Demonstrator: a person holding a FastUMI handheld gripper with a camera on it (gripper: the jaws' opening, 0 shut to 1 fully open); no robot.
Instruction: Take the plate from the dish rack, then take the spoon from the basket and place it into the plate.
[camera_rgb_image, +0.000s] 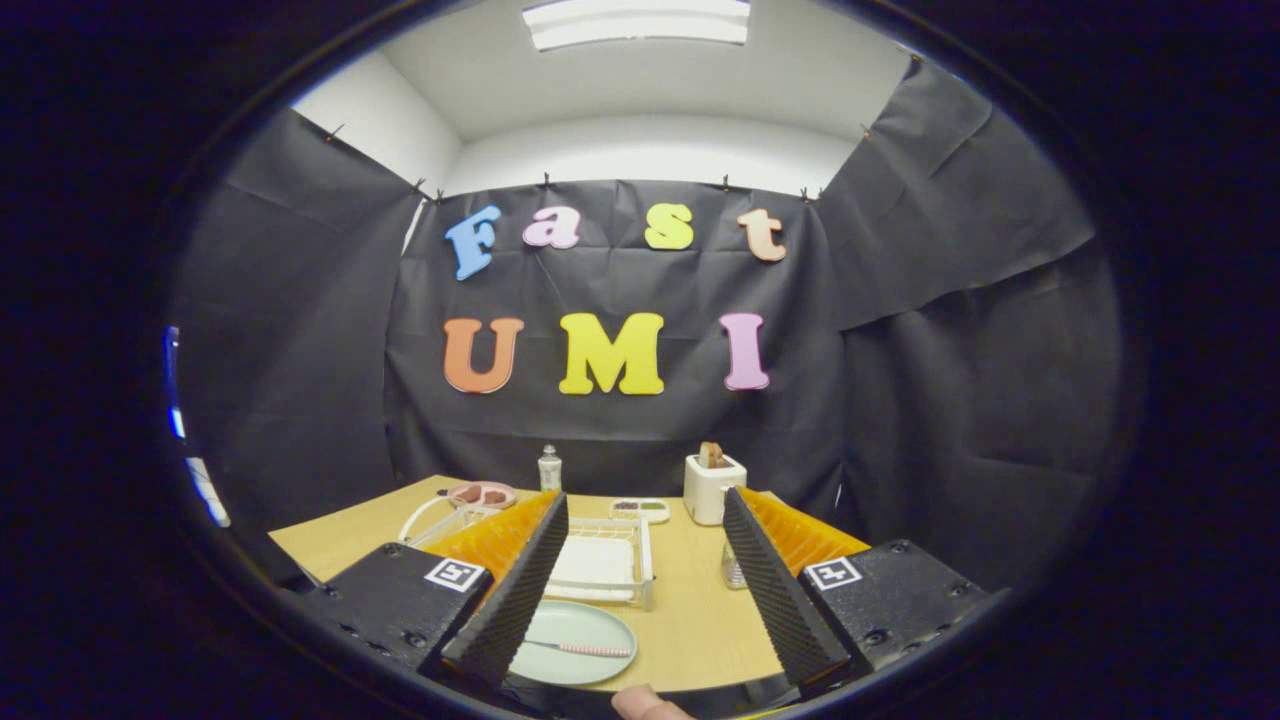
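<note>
A pale green plate (583, 642) lies flat on the wooden table (700, 610), close in front of the left finger. A spoon (585, 649) with a pink striped handle rests across the plate. Beyond the plate stands a white wire dish rack (605, 560) with a white tray in it. A white wire basket (435, 520) sits partly hidden behind the left finger. My gripper (645, 575) hovers above the table's near side, open wide, with nothing between its black ribbed fingers (770, 590).
At the back of the table stand a clear bottle (549, 468), a white toaster (713, 487) with toast in it, a small tray (640, 509) of snacks and a pink dish (483, 494). A glass (733, 570) stands beside the right finger. A fingertip (645, 703) shows below.
</note>
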